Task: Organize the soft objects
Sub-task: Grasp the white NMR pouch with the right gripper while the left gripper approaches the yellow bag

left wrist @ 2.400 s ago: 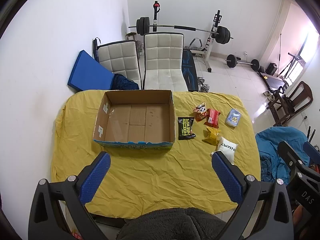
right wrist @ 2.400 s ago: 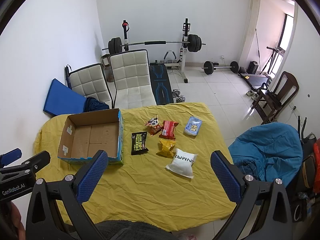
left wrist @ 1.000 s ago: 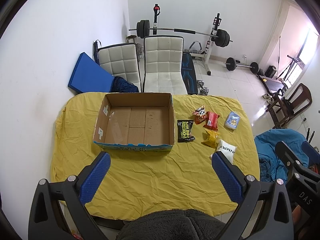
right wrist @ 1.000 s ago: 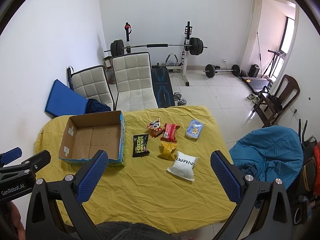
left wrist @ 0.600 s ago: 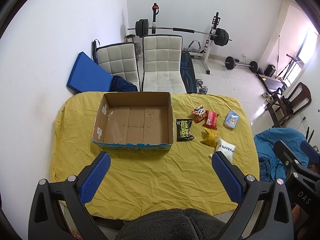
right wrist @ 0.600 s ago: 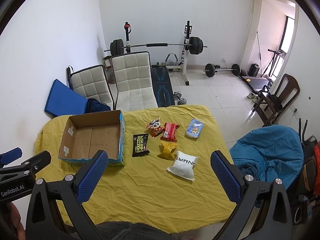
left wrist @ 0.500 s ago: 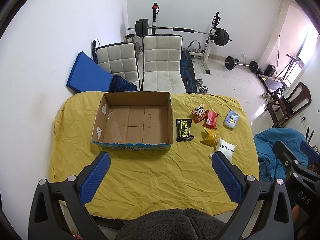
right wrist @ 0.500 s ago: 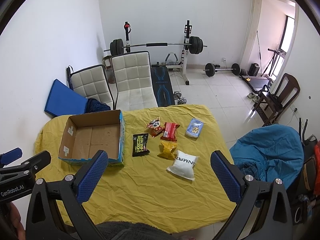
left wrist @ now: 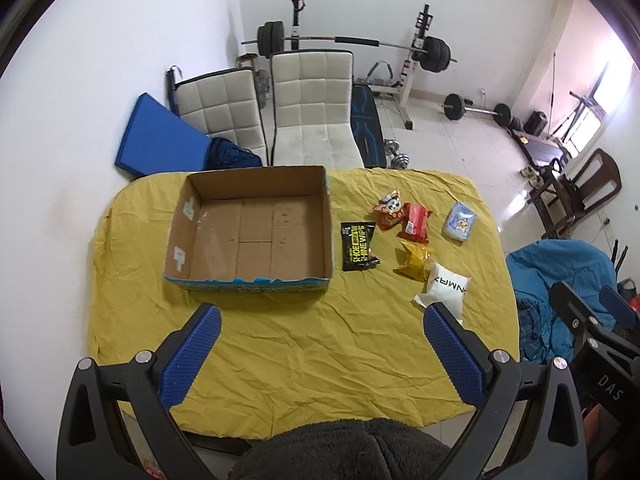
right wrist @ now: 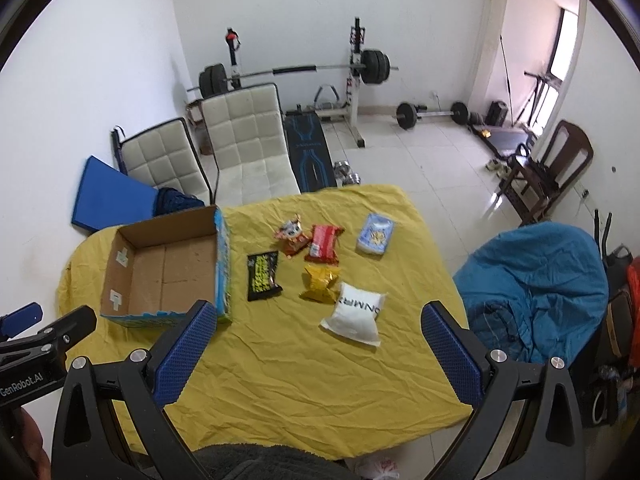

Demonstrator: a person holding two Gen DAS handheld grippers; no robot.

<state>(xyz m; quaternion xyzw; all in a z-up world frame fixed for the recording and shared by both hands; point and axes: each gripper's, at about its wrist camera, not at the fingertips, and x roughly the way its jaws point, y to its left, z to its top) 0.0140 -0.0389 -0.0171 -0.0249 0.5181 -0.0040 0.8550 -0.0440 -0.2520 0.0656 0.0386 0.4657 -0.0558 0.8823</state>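
Observation:
An empty cardboard box [left wrist: 256,236] [right wrist: 168,272] sits on the left of the yellow-clothed table [left wrist: 312,352]. To its right lie several soft packets: a black one [left wrist: 358,245] [right wrist: 262,274], an orange one [left wrist: 389,210] [right wrist: 291,234], a red one [left wrist: 414,222] [right wrist: 323,243], a yellow one [left wrist: 414,262] [right wrist: 320,282], a white pouch [left wrist: 445,286] [right wrist: 356,312] and a light blue pack [left wrist: 460,222] [right wrist: 375,234]. My left gripper [left wrist: 320,332] and right gripper [right wrist: 318,330] both hang open and empty, high above the table's near edge.
Two white padded chairs [left wrist: 312,108] and a blue mat [left wrist: 160,140] stand behind the table. A barbell rack [right wrist: 296,70] lines the far wall. A blue beanbag [right wrist: 536,288] and a wooden chair [right wrist: 548,172] stand to the right. A dark fleece garment [left wrist: 340,452] fills the bottom.
The right wrist view has shifted slightly, with the table and packets sitting a little lower and nearer. The left view is almost steady. No packet has moved.

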